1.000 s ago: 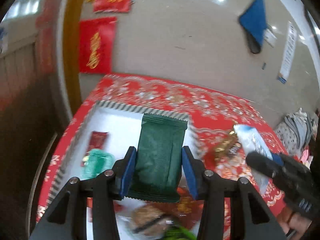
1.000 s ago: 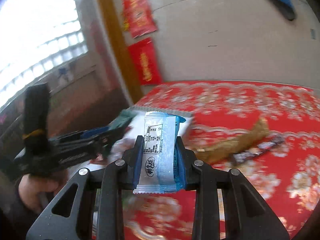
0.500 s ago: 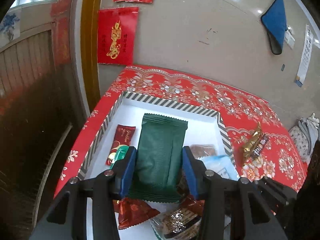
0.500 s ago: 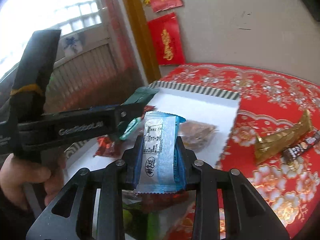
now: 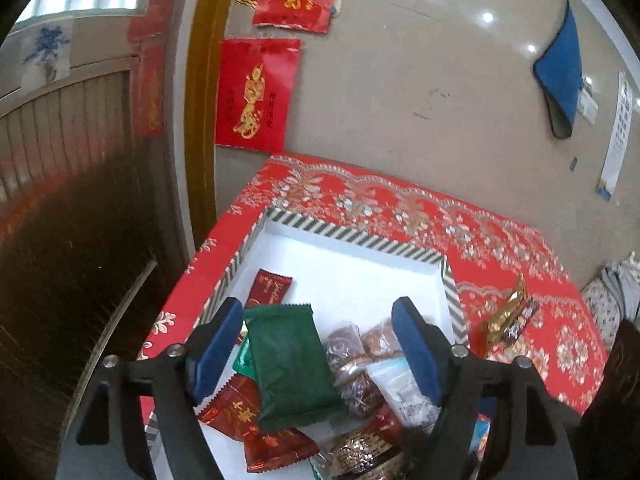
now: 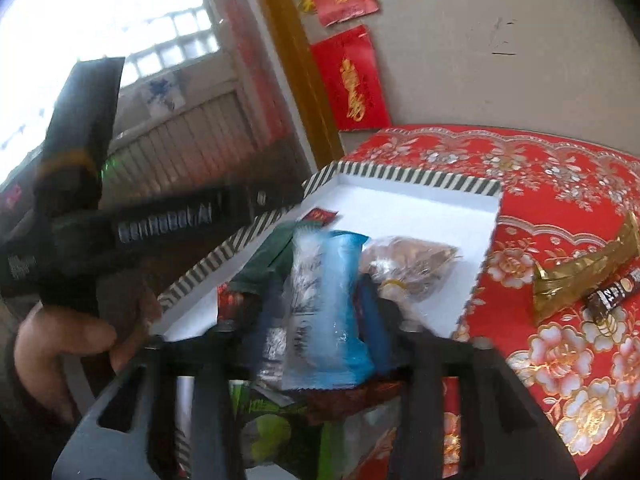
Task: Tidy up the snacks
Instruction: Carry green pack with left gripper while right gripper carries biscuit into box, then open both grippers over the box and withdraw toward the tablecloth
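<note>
My left gripper [image 5: 318,346] is open over the white striped-rim box [image 5: 352,236]. The dark green packet [image 5: 292,364] lies loose on the snack pile in the box, between the jaws but not touching them. My right gripper [image 6: 324,312] is blurred; the blue-and-white packet [image 6: 324,312] stands between its fingers and I cannot tell if they still pinch it. The box shows in the right wrist view [image 6: 400,178] too. A gold packet [image 6: 580,272] and a dark bar [image 6: 612,292] lie on the red cloth to the right of the box.
The box holds several snacks: red packets [image 5: 272,436], brown wrapped cakes [image 5: 352,360], a clear packet [image 5: 404,392]. The red flowered tablecloth [image 5: 400,204] covers the table against a grey wall. A door frame [image 5: 204,80] stands at the left. The left gripper's body [image 6: 120,232] crosses the right wrist view.
My left gripper has opened and let the green packet drop onto the pile in the box. My right gripper has moved lower over the box with the blue packet.
</note>
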The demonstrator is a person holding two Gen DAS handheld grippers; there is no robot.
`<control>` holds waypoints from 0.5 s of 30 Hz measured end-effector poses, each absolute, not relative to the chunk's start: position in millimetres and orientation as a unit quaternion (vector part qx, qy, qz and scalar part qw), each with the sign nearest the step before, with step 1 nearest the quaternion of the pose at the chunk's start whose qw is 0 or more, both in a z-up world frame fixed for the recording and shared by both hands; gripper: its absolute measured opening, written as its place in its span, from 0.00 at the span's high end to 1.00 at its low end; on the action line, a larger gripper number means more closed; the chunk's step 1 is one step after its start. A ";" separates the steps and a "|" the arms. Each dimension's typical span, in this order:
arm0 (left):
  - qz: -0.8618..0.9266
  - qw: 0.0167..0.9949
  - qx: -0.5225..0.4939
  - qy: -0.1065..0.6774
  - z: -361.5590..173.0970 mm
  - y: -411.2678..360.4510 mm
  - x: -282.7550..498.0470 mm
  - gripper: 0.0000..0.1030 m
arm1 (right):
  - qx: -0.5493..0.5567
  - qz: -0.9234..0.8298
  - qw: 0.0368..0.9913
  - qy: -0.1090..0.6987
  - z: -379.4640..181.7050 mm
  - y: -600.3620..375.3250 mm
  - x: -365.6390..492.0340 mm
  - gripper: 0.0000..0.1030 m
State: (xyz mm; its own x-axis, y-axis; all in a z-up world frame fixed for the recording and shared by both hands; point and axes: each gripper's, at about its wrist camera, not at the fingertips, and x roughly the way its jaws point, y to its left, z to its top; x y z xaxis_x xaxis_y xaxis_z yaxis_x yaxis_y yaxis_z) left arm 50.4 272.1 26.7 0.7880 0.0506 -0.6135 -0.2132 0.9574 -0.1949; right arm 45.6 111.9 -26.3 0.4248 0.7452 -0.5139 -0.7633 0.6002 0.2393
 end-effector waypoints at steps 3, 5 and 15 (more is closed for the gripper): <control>0.071 0.938 -0.132 0.313 28.3 273.5 49.8 0.20 | -0.053 0.439 0.856 0.269 -22.9 118.5 32.0 0.39; 0.068 0.938 -0.130 0.314 27.7 272.2 50.6 0.20 | -0.073 0.429 0.865 0.248 -20.1 120.4 24.6 0.40; 0.063 0.937 -0.129 0.319 24.2 268.6 51.9 0.20 | 0.053 0.327 0.915 0.232 9.9 47.9 67.0 0.39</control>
State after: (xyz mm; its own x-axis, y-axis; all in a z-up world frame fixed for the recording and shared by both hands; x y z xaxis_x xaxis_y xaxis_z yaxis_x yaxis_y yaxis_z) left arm 51.9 268.6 24.2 0.7890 0.0354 -0.6134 -0.1998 0.9589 -0.2016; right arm 67.0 47.9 9.9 0.6787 0.6223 -0.3900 -0.5729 0.7809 0.2491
